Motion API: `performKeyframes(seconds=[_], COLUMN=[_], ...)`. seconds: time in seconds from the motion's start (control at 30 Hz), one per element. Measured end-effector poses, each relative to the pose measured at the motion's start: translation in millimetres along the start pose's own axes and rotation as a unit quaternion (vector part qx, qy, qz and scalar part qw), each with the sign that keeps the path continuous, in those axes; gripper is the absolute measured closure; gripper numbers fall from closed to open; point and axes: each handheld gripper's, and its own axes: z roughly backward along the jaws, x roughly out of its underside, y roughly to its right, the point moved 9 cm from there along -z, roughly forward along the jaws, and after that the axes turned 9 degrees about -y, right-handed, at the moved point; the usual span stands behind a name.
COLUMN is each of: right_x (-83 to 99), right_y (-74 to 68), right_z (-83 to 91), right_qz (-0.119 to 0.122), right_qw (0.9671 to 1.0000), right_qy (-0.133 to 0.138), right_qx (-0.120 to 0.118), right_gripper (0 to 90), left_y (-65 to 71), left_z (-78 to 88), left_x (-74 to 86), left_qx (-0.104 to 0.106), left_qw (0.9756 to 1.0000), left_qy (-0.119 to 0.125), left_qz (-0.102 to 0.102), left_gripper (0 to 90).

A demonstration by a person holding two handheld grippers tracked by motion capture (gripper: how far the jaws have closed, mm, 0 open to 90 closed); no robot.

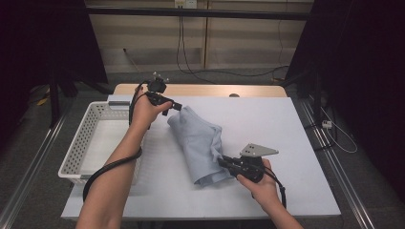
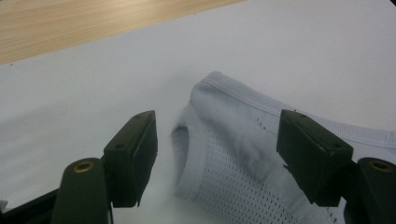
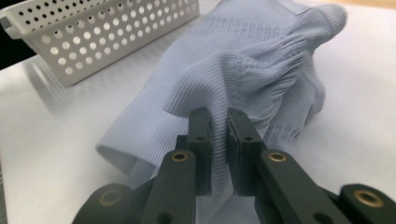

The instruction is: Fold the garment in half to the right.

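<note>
Basket sits at the left edge of the table, and just right of it my left gripper spreads its jaws wide around the far end of the pale blue shirt. My right gripper pinches a fold at the shirt's near right edge.

Pale blue ribbed garment, crumpled, mid-table.

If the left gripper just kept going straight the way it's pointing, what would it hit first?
Most likely the pale blue garment: its ribbed edge lies between the open jaws of the left gripper, just ahead of them. Depth is hard to judge.
</note>
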Motion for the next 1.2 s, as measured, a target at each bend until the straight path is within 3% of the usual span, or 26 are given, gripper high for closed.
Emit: performKeyframes(seconds=[0.27, 0.53, 0.67, 0.77, 0.9, 1.2], right_x=[4.3, 12.2, 7.4, 2.9, -2.9, -16.3], right_y=[-8.2, -2.0, 6.6, 10.8, 12.9, 12.2], right_z=[-2.0, -2.3, 4.3, 9.5, 12.4, 13.0], right_qz=[0.002, -0.008, -0.012, -0.003, 0.004, 0.006], right_qw=[0.9999, 0.9998, 0.9999, 0.9996, 0.9991, 0.9987], right_qy=[-0.009, -0.019, -0.008, -0.007, -0.004, 0.004], right_qx=[-0.014, -0.007, 0.009, 0.029, 0.042, 0.051], right_gripper=[83.5, 81.5, 71.3, 56.2, 46.6, 38.3], left_y=[1.6, 2.8, 1.2, 0.6, 0.1, 2.3], left_z=[-0.5, -2.2, -3.0, -4.2, -4.6, -2.3], left_x=[2.0, 5.0, 7.1, 8.9, 10.2, 12.1], left_qx=[0.001, 0.004, 0.001, 0.000, -0.001, -0.001], left_qw=[1.0000, 1.0000, 1.0000, 1.0000, 1.0000, 1.0000], left_qy=[0.002, 0.001, -0.001, -0.002, -0.001, 0.000], left_qz=[0.001, 0.000, 0.000, -0.001, 0.001, -0.003], left_gripper=[29.7, 29.5, 29.2, 28.2, 27.7, 26.3])
